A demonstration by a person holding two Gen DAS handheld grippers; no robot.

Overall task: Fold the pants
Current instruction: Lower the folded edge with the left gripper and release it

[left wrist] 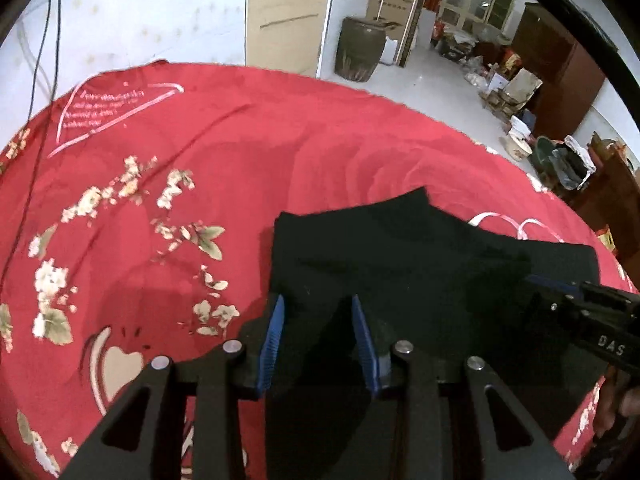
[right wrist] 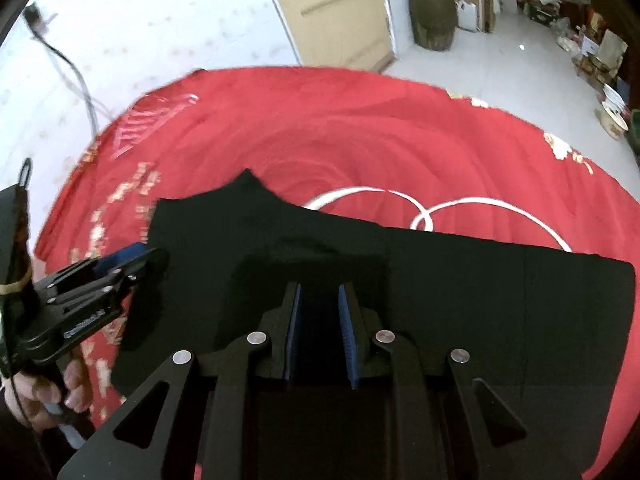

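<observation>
Red cloth [left wrist: 280, 152] with a printed rose, pale blossom sprigs and white ribbon loops covers the whole work surface beneath us. Beyond it we see a white tiled floor [left wrist: 436, 76], a beige door panel [left wrist: 288, 12], 1 large brown glazed jar [left wrist: 358, 48], cardboard boxes and dark wooden cabinets with clutter along the far wall. A black cable [left wrist: 44, 60] hangs by the pale patterned wall.

We count 1 pair of black pants [right wrist: 460, 280], 2 grippers and 1 visible hand [right wrist: 44, 392] around the left handle. The pants lie flat on the cloth as a matte, soft knit, folded into a broad band with a pointed peak at the far edge.

Our left gripper [left wrist: 318, 332] hovers over the pants' end with its ribbed blue pads set apart, nothing clamped between them. Our right gripper [right wrist: 320, 328] sits over the middle of the pants, its blue pads parted by a narrow gap; whether cloth lies between them we cannot tell.
</observation>
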